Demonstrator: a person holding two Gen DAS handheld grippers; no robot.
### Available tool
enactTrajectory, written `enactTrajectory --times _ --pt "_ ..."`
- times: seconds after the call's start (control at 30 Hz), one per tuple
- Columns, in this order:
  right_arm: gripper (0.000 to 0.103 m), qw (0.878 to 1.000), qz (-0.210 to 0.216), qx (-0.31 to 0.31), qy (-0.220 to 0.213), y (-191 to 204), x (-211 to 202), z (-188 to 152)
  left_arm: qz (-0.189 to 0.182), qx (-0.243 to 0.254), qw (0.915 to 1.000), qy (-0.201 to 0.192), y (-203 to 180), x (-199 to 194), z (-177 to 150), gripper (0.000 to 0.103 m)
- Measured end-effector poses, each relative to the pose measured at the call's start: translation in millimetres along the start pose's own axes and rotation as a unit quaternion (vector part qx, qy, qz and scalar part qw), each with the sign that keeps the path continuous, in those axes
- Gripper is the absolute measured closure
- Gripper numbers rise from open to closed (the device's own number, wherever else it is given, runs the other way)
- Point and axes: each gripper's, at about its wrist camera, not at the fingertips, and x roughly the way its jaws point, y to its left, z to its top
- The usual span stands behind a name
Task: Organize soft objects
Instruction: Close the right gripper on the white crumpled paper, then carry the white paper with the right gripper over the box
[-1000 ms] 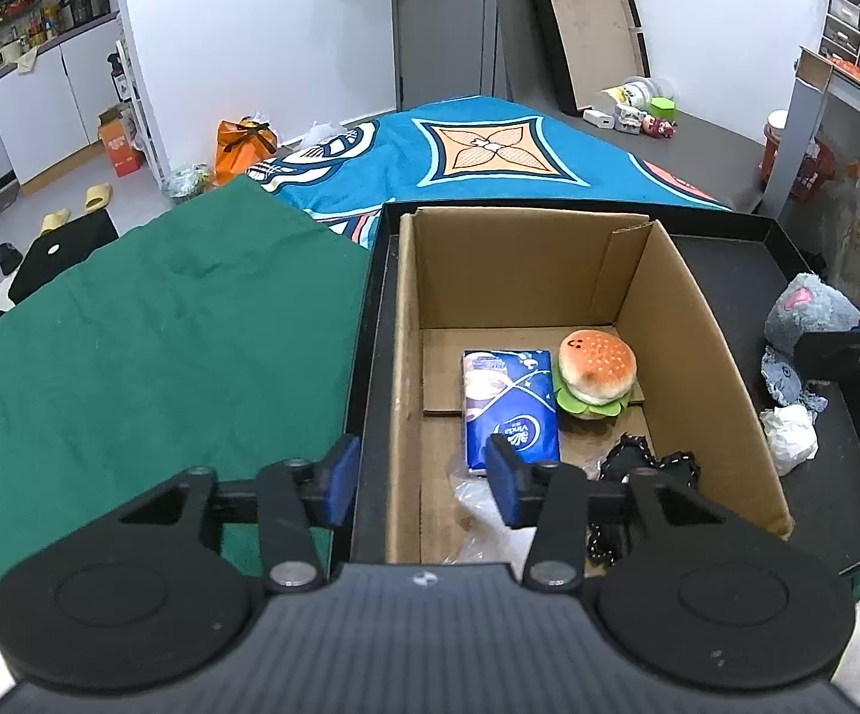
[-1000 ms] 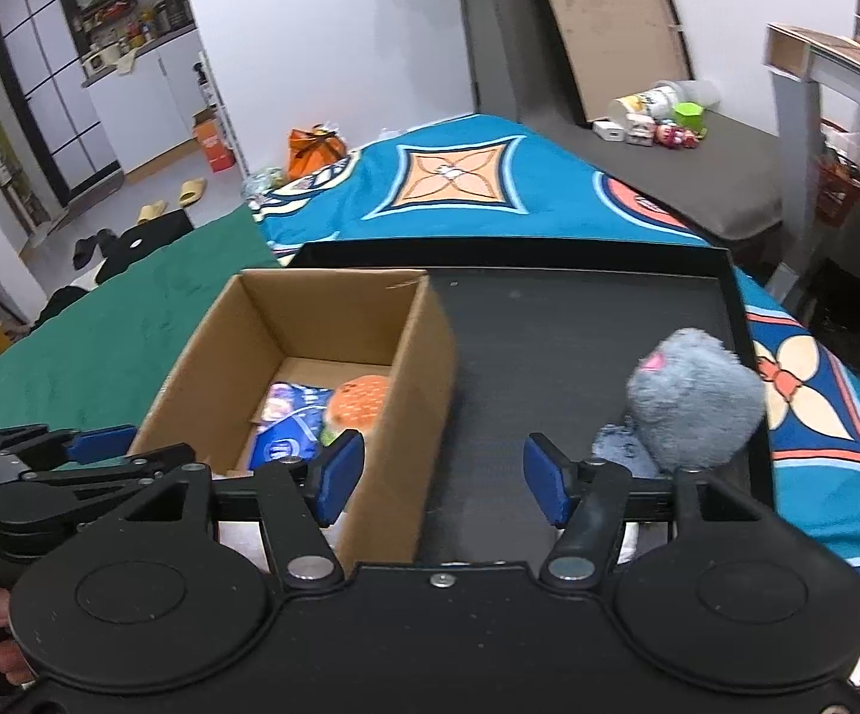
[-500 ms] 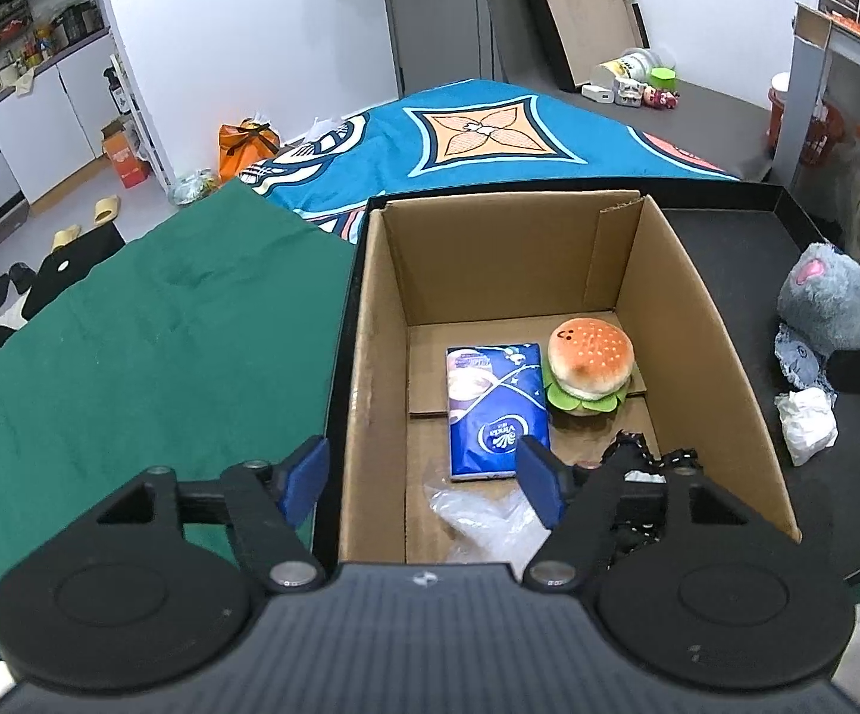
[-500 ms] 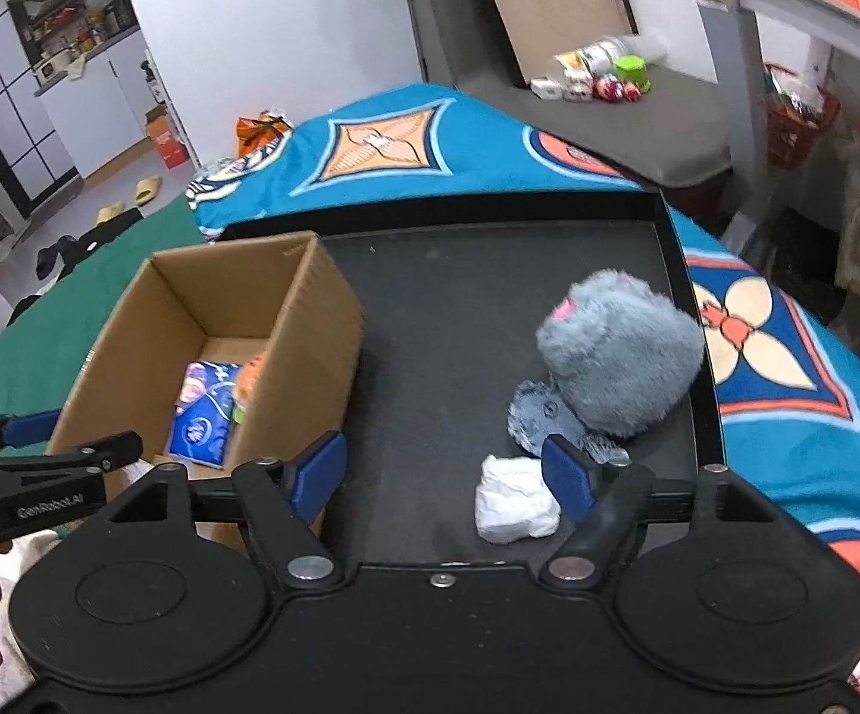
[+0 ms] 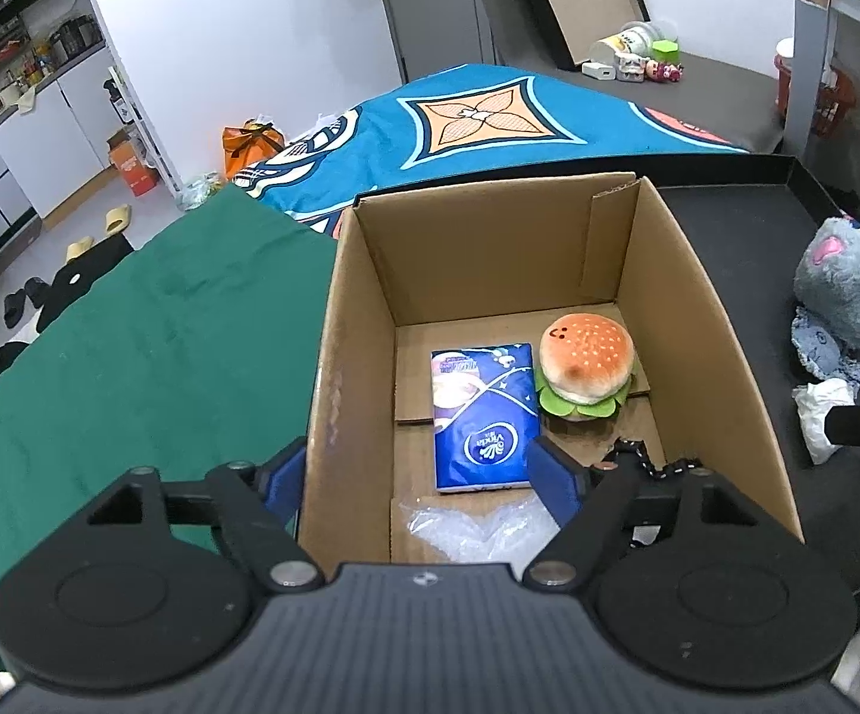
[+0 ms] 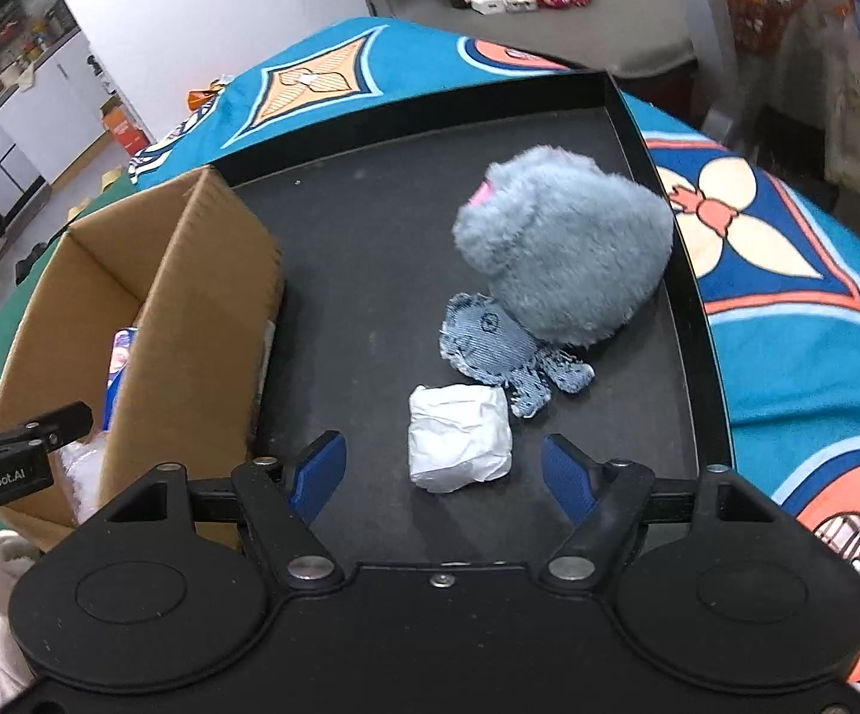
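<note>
Item: white crumpled wad [image 6: 459,437], lower centre of right wrist view, on black tray [image 6: 370,250], just below denim doll [image 6: 489,342].
Handling (est.): v. light, soft, squashes; pinch across middle.
Right tongs [image 6: 443,470]: apart, empty, straddling wad.
Left tongs [image 5: 415,485]: opening, empty, over cardboard box [image 5: 358,321].

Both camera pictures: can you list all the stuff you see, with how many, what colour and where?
Cardboard box: one, brown, on the black tray.
Tissue pack: one, blue, in the box.
Burger toy: one, orange and green, in the box beside the tissue pack.
Clear plastic: one, in the box's near end.
Fluffy toy: one, grey, on the tray.
Denim toy: one, blue, against the fluffy toy.
White wad: one, on the tray.
Tray: one, black.
Left gripper: black, blue pads, opening, holding nothing.
Right gripper: open above the wad.
</note>
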Motion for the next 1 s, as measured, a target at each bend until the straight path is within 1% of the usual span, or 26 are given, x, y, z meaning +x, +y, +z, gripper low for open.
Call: enactTrajectory --times 0.27,0.37,0.4,0.43,0.47,0.5,0.53,0.7,1.0 --pt "0.031 1.0 0.003 -0.002 0.006 0.2 12.7 2.2 0.015 0.005 0.9999 0.005 -6.7 6.9 3.0 0.022" --pt "0.032 1.0 0.001 0.001 0.008 1.6 16.5 2.0 0.018 0.008 0.9998 0.006 -7.7 8.7 3.6 0.021" --pt "0.034 1.0 0.001 0.0 0.009 2.6 17.3 1.3 0.019 0.008 0.9998 0.007 -8.1 9.2 3.7 0.021" --pt "0.038 1.0 -0.001 -0.003 0.01 3.4 18.3 0.7 0.02 0.009 0.9997 0.008 -8.4 10.0 3.9 0.021" --pt "0.049 1.0 -0.004 -0.005 0.011 4.1 18.8 0.6 0.02 0.009 0.9997 0.008 -8.8 10.4 3.8 0.021" --pt "0.058 1.0 -0.008 -0.008 0.013 3.8 19.6 0.5 0.021 0.01 0.9997 0.009 -9.4 10.8 3.8 0.021" --pt "0.061 1.0 -0.01 -0.009 0.017 2.4 20.5 0.7 0.021 0.011 0.9997 0.009 -9.5 10.7 3.8 0.021" --pt "0.061 1.0 -0.009 -0.019 0.013 1.1 14.1 2.9 0.019 0.01 0.9997 0.008 -8.7 10.4 2.7 0.021" --pt "0.061 1.0 -0.006 -0.019 -0.003 4.8 -0.1 6.1 0.012 0.007 0.9999 0.004 -4.5 4.5 1.7 0.021"
